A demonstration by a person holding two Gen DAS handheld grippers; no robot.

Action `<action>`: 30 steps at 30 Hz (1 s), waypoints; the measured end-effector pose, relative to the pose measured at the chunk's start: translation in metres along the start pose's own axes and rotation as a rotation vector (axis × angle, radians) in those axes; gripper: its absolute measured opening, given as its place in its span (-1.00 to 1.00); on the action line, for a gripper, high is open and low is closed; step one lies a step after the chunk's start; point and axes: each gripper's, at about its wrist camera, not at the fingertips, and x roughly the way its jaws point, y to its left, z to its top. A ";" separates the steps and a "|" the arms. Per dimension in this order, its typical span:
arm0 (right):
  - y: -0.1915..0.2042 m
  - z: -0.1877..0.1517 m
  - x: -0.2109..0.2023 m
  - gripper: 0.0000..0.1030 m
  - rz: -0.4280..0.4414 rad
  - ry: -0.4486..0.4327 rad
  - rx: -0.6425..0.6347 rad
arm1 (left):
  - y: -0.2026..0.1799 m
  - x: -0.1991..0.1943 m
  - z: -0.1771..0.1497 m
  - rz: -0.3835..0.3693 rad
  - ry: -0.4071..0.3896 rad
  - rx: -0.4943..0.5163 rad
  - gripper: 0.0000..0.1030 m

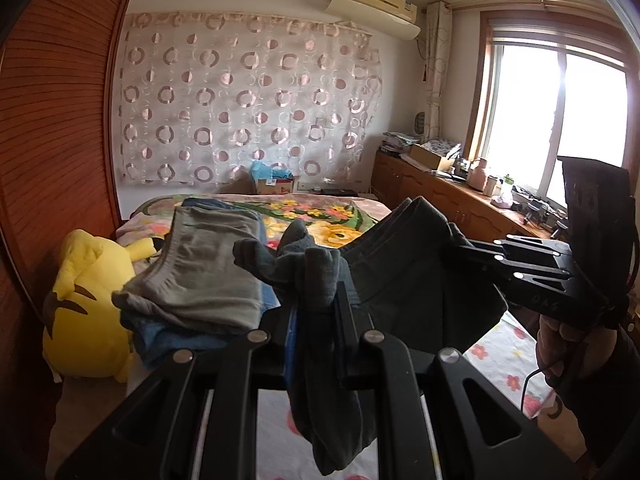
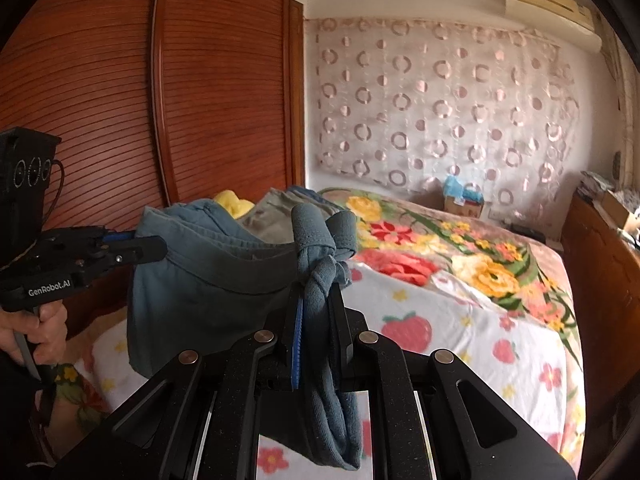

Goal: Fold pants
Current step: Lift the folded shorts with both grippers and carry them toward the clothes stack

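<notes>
Dark blue-grey pants hang in the air between my two grippers, above the bed. My left gripper is shut on one bunched end of the pants, and fabric hangs down between its fingers. My right gripper is shut on the other bunched end. The right gripper also shows in the left wrist view, pinching the cloth from the right. The left gripper shows in the right wrist view, pinching the pants from the left.
A stack of folded clothes, grey on top of blue, lies on the bed at the left. A yellow plush toy sits beside it near the wooden wardrobe. A wooden cabinet runs under the window.
</notes>
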 end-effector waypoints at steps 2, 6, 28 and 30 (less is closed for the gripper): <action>-0.001 0.007 0.010 -0.85 0.010 -0.003 -0.005 | 0.007 0.005 0.004 0.009 0.004 0.002 -0.77; -0.005 0.020 0.029 -0.85 0.016 -0.001 -0.016 | 0.017 0.018 0.015 0.020 0.008 0.014 -0.77; -0.049 0.108 0.161 -0.85 0.106 -0.031 -0.085 | 0.086 0.084 0.043 0.146 -0.075 -0.149 -0.77; -0.046 0.113 0.179 -0.85 0.119 -0.017 -0.103 | 0.091 0.087 0.037 0.169 -0.073 -0.167 -0.77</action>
